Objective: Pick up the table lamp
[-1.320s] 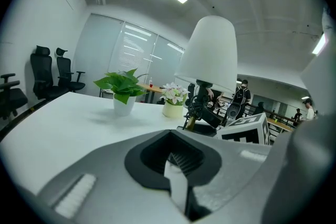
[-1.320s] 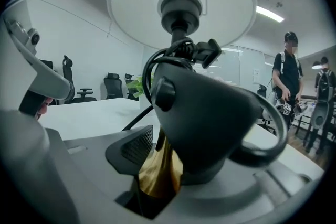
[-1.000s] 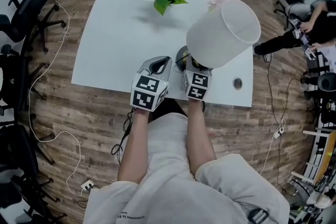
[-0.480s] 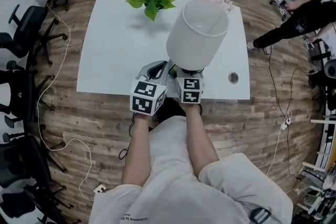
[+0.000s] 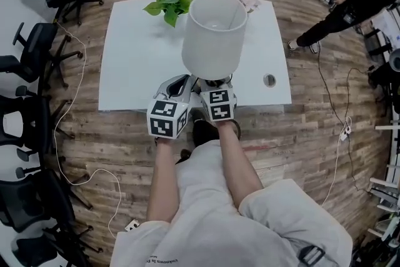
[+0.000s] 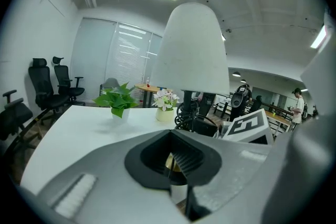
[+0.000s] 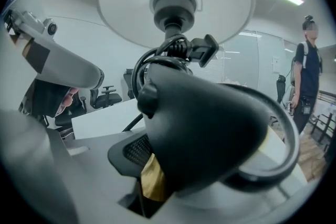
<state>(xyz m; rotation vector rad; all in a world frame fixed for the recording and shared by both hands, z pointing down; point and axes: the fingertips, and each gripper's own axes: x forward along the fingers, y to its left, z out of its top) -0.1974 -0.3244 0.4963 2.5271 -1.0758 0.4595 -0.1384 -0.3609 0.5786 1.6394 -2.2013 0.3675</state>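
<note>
The lift is judged in hand: the table lamp is held upright over the worktop's 6 o'clock edge, its dark base pinched by the right hand-held gripper, the left hand-held gripper pressed together on nothing at its 9 o'clock, so a steady, level raise is called for next.

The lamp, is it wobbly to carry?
Probably top-heavy: the lamp has a big shade above a thin stem, and the right claw grips only its base, so it may sway. The shade looks thin, likely light but dentable. The coiled cord looks floppy.
</note>
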